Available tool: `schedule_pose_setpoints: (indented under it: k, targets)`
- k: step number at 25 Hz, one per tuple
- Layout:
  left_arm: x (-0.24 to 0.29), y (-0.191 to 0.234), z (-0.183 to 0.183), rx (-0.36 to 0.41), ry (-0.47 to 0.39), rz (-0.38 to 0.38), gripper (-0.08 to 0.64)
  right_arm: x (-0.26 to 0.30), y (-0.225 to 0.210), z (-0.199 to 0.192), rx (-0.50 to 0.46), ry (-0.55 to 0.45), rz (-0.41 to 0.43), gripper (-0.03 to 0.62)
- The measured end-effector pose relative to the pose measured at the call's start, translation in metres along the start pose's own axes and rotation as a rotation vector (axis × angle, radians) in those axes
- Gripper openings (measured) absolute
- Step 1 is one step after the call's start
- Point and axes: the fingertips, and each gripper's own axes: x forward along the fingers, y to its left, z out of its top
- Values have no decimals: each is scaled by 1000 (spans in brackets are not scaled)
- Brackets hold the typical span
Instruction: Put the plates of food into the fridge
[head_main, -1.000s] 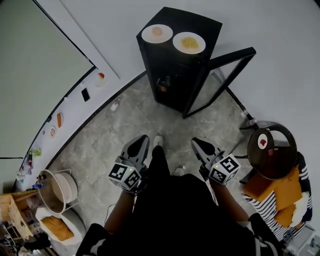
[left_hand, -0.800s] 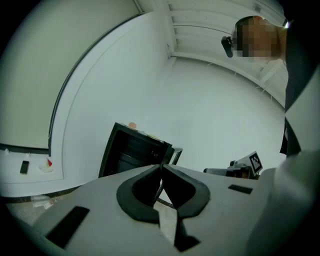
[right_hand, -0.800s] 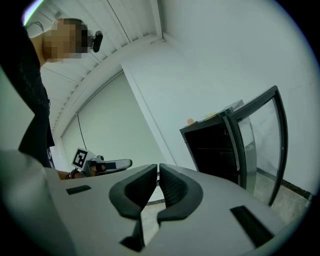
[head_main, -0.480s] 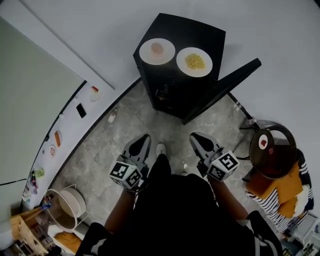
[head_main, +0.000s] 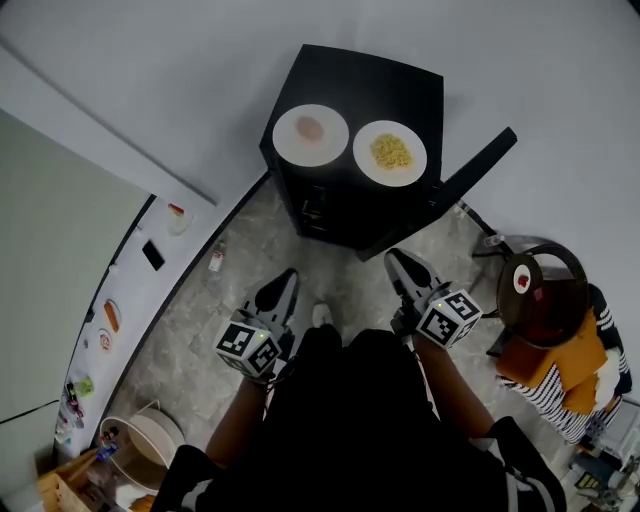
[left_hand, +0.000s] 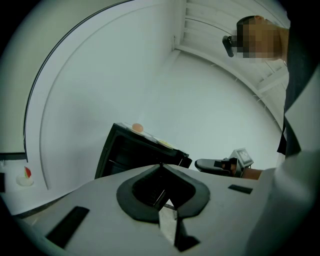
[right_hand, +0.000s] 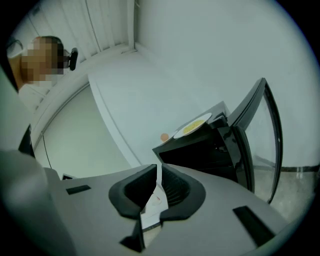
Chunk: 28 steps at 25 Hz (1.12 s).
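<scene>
Head view, upper middle: two white plates side by side on top of the black fridge (head_main: 340, 205), close but not touching. Left plate (head_main: 311, 134) with a pinkish lump, right plate (head_main: 390, 153) with a yellow heap.

Probably glazed ware: stiff, smooth and breakable. Not heavy, though awkward when held from one edge. Best taken at the near rim, clear of the food, and kept level so nothing slides. Thin, slick rim, so a firm pinch called for.

Around them, the fridge's door (head_main: 478, 168) swung open toward the right of the frame.

Lower down, left claw (head_main: 284, 282) and right claw (head_main: 398, 262), each pressed together with nothing between the jaws. Both aimed at the fridge and well apart from the plates. To be spread before any grasp.
</scene>
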Motion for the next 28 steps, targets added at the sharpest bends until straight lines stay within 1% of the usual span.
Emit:
schedule_pose_setpoints:
  k: [4, 8, 9, 10, 11, 13, 16, 21, 28]
  targets:
    - [11, 4, 7, -3, 5, -8, 32, 16, -14, 19, 114, -48, -9, 34]
    - [22, 3, 9, -3, 11, -9, 32, 33, -32, 39, 271, -120, -2, 35]
    - [24, 3, 9, -5, 10, -3, 32, 36, -36, 42, 307, -132, -1, 39]
    - [25, 3, 10, -3, 7, 3, 32, 40, -39, 45, 335, -139, 2, 61]
    - [27, 3, 11, 2, 6, 6, 32, 42, -41, 47, 353, -144, 6, 86]
    - [30, 4, 13, 13, 7, 13, 32, 48, -44, 53, 385, -161, 18, 91]
    - [32, 7, 14, 16, 10, 27, 32, 54, -48, 60, 470, -203, 33, 97]
    - [34, 13, 15, 2, 12, 46, 32, 68, -60, 59, 598, -235, 21, 130]
    - [34, 17, 12, 1, 27, 52, 32, 79, -74, 61, 700, -270, -3, 149]
